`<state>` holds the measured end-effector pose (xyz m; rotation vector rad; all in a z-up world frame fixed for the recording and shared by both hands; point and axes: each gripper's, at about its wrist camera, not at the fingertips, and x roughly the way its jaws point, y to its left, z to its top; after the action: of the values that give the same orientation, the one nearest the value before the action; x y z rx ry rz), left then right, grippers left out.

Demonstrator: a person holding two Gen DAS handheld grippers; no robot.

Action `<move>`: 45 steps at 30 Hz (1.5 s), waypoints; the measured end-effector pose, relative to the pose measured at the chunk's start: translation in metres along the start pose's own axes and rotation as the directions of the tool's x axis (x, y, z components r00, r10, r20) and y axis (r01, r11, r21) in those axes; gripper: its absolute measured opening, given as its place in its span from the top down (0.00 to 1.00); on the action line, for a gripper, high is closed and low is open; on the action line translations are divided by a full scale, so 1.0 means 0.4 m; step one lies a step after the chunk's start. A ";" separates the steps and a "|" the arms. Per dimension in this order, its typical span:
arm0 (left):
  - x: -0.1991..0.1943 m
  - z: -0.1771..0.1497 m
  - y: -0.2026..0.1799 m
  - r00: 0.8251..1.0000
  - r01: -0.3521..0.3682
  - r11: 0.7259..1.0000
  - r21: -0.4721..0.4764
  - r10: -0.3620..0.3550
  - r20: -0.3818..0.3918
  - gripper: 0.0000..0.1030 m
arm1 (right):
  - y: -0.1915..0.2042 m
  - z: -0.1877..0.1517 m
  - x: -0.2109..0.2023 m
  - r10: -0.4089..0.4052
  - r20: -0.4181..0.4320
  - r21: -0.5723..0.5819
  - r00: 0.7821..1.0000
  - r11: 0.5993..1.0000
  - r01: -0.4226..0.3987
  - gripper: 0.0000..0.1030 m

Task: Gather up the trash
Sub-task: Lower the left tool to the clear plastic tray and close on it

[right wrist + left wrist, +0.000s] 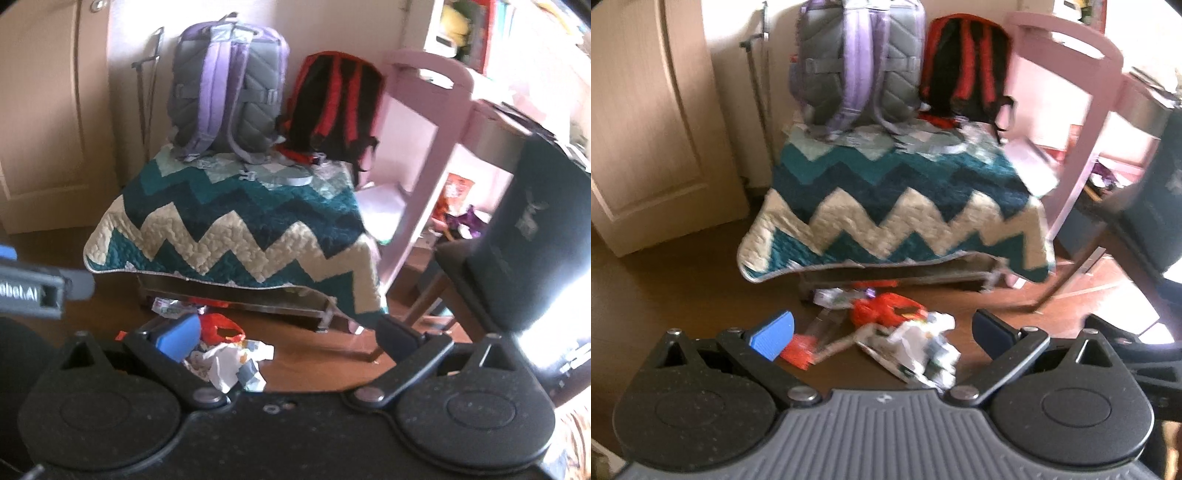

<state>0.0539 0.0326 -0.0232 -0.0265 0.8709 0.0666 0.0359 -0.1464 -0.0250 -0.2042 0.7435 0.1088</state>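
Trash lies on the brown wooden floor in front of a low bench. In the left wrist view I see crumpled white paper point(919, 343), an orange-red plastic bag point(886, 310), a small red wrapper point(799, 350) and a pale wrapper point(831, 297) near the bench. My left gripper point(882, 334) is open above the pile, holding nothing. In the right wrist view the white paper point(229, 363) and the red bag point(219, 326) lie low left. My right gripper point(288, 338) is open and empty, right of the pile. The left gripper's body point(33, 290) shows at the left edge.
A chevron teal-and-cream quilt point(897, 206) covers the bench. A purple-grey backpack point(857, 62) and a black-red backpack point(964, 62) stand on it. A pink desk point(1082, 110) and a dark chair point(524, 236) stand right. A beige door point(646, 122) is left.
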 end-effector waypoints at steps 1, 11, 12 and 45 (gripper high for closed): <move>0.021 0.011 0.012 1.000 -0.024 1.000 0.003 0.024 0.003 0.00 | 0.000 0.009 0.027 0.006 -0.006 -0.004 1.000 1.000 -0.006 0.01; 0.325 0.141 0.163 0.993 -0.082 0.996 -0.041 0.079 -0.087 0.00 | 0.024 0.055 0.328 0.123 -0.097 -0.026 0.988 0.992 -0.127 0.02; 0.356 0.149 0.175 0.993 -0.081 0.996 -0.032 0.078 -0.087 0.00 | 0.031 0.057 0.367 0.138 -0.111 -0.028 0.984 0.990 -0.142 0.02; 1.213 -0.127 0.345 0.933 -0.017 0.982 0.188 0.083 -0.351 0.05 | 0.229 -0.135 1.210 0.252 -0.467 -0.067 0.848 0.946 -0.318 0.03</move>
<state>0.3171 0.1909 -0.4266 0.1603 1.2401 0.0297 0.3386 -0.0568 -0.4067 -0.2579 1.2360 0.4113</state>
